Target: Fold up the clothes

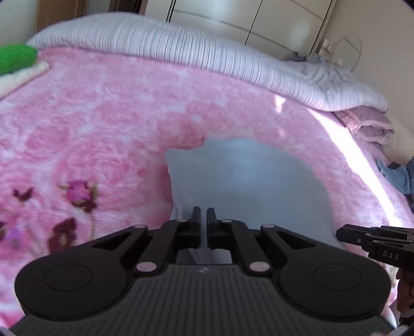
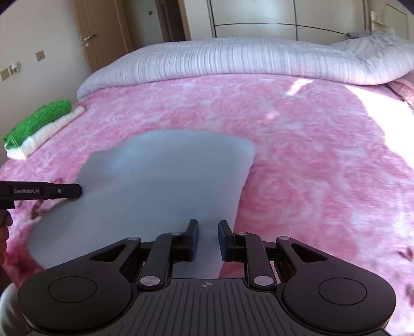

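Both grippers are on the pale blue garment [image 2: 165, 181], which lies on the pink rose-pattern blanket [image 2: 297, 155] at the near side of the bed. Your left gripper [image 1: 203, 214] has its jaws nearly together w/ a thin layer of the blue fabric running up between them, so it reads as clamped on the garment's left edge. Your right gripper [image 2: 208, 227] has its jaws a bit apart w/ blue cloth filling the gap; looks like a pinch on the right edge, but whether the pads actually press can't be told from this view.

Garment is blurred & looks lifted at the near end, far edge draping onto the blanket. No crease or doubled layer visible, so I'd judge this fold is only starting: edges are taken, cloth isn't laid over itself yet.

Done so far, judging by the layout: a folded green knit [image 2: 41, 119] sits on top of a folded white piece [image 2: 46, 137] at the bed's far left edge. Left to do: this blue one, & maybe the crumpled blue-grey cloth [image 1: 396, 175] off the right side of the bed.

Beyond that, a striped white quilt [image 2: 233, 59] is bunched along the far side, wardrobe doors [image 2: 258, 15] behind it.
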The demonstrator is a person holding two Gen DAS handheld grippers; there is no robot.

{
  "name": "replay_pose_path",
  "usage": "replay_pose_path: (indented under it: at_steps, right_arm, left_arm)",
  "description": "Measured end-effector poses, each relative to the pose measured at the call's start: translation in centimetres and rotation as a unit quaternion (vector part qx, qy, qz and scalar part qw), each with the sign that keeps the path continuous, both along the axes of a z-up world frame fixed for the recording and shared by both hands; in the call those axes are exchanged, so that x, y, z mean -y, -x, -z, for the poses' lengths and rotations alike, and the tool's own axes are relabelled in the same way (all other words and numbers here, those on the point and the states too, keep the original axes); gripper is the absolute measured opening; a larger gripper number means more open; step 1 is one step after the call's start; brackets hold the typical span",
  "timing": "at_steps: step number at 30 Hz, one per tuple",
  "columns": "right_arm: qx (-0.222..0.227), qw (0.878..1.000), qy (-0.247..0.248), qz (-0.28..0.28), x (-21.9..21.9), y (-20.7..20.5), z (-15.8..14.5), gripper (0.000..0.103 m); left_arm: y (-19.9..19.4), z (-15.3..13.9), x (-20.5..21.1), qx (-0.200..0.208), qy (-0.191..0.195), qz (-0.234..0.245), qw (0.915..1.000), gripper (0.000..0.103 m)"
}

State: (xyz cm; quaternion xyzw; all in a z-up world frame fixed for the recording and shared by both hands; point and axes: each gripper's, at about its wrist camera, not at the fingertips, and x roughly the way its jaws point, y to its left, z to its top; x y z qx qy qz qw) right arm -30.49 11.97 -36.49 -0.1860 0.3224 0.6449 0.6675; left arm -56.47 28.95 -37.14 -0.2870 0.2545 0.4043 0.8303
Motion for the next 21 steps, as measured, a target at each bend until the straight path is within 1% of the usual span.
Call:
replay_pose_path:
  at_steps: [2,4,6,8,10,11,12,14,17,18,19,20,21]
  right_arm:
    - [-0.008,1.000,-0.015,-0.001,1.8,0.2,-1.2,0.019]
    - [-0.026,0.999,-0.022,-0.003,3.7,0.8,-1.8,0.019]
    - [-0.028,0.999,-0.021,-0.010,4.9,1.9,-1.9,0.019]
    - [-0.029,0.999,-0.018,-0.016,6.1,3.1,-1.9,0.019]
    - [-0.025,1.000,0.008,-0.015,5.9,3.7,-0.8,0.019]
    - [-0.017,1.000,0.020,-0.014,5.6,4.1,0.1,0.019]
    - [0.000,1.000,0.016,-0.018,5.4,4.6,0.5,0.019]
    - [0.032,0.999,0.010,-0.027,5.0,5.6,1.3,0.019]
    - [0.043,0.999,0.018,-0.026,4.7,6.2,1.0,0.020]
    - [0.036,0.999,0.015,-0.020,4.9,6.0,0.9,0.020]
    - [0.029,0.999,0.013,-0.015,5.1,5.8,0.9,0.020]
    - [0.022,1.000,0.010,-0.010,5.4,5.6,0.8,0.021]
    - [0.015,1.000,0.007,-0.005,5.6,5.4,0.7,0.022]
  left_arm:
    - [0.7,-0.9,2.0,0.006,-0.004,0.003,1.0000,0.006]
    - [1.2,-1.3,3.9,0.005,-0.005,0.005,1.0000,0.006]
    - [1.5,-1.3,5.4,0.002,-0.006,0.009,0.9999,0.006]
    - [1.2,-0.5,6.3,-0.012,-0.002,0.013,0.9998,0.006]
    - [0.7,0.9,6.3,-0.027,0.012,0.015,0.9994,0.005]
    - [0.4,1.5,6.4,-0.032,0.011,0.014,0.9993,0.005]
    - [0.2,1.7,6.5,-0.037,0.004,0.012,0.9993,0.005]
    - [-0.4,1.7,7.0,-0.053,-0.009,0.009,0.9985,0.004]
    - [-0.8,1.0,7.6,-0.065,-0.013,-0.001,0.9978,0.005]
    - [-0.8,0.7,7.9,-0.064,-0.012,-0.005,0.9979,0.005]
    - [-0.6,0.4,8.4,-0.062,-0.011,-0.010,0.9980,0.006]
    - [-0.4,0.0,8.9,-0.061,-0.010,-0.014,0.9980,0.010]
    - [-0.2,-0.3,9.4,-0.062,-0.011,-0.017,0.9979,0.019]
